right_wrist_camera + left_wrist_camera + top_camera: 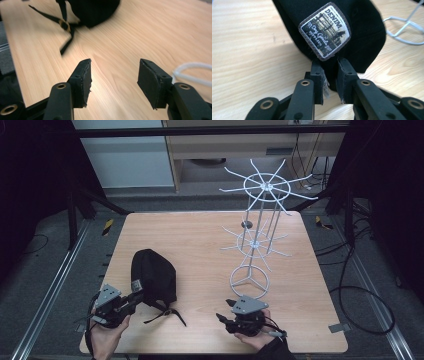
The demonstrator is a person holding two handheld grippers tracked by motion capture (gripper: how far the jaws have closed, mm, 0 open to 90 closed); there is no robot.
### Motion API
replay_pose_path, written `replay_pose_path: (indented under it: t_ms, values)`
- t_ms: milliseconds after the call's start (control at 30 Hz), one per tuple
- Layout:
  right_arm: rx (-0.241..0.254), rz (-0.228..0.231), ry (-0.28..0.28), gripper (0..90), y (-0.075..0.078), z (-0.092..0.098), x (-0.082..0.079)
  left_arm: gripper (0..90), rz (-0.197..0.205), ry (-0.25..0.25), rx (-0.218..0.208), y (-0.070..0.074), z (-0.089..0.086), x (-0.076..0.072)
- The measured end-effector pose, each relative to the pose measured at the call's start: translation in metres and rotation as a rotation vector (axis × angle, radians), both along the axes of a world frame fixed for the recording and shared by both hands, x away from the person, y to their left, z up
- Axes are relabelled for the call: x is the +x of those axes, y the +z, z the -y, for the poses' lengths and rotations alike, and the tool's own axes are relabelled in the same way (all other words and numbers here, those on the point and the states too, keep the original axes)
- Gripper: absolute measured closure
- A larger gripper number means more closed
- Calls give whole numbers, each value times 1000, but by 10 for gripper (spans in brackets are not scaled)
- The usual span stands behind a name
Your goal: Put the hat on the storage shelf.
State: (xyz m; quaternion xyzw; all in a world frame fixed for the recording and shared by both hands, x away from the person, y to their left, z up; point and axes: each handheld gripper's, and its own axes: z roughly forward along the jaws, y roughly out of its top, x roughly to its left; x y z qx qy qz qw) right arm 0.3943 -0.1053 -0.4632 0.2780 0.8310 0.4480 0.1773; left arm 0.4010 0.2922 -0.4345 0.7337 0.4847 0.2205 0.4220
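Note:
A black cap (pixel 152 275) lies on the wooden table (pixel 200 235), left of centre, with its straps trailing toward the front edge. My left gripper (pixel 137 295) comes in from the cap's near left side. In the left gripper view its jaws (pixel 330 65) stand close together on the cap's edge, just below a sewn denim label (pixel 324 31); black fabric and a small white tag fill the gap. My right gripper (pixel 220 316) sits low near the front edge and points left. Its jaws (pixel 113 67) are open over bare wood, and the cap's strap buckle (pixel 65 25) lies beyond them.
A tall white wire rack (pixel 257 220) with two tiers of spoked arms stands at the right half of the table. Its ring base (pixel 249 280) lies just behind my right gripper. Cables and metal rails run along the floor on both sides.

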Motion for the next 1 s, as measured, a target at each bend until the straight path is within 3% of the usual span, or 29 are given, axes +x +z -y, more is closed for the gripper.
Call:
replay_pose_path:
  t_ms: [233,433,767,900,1000]
  values:
    - [18,-5,-56,432,-5,19,1,731,-59,38,61,-14,-4,3]
    - [1,-4,-62,416,-8,24,-1,613,-123,74,163,-26,-3,4]
    - [16,0,-109,407,-8,40,-2,293,-197,163,183,-29,-10,2]
    - [22,-1,-124,406,-8,46,-2,238,-203,195,174,-27,-13,-1]
    - [22,-1,-132,404,-8,48,-2,234,-181,196,153,-23,-14,-4]
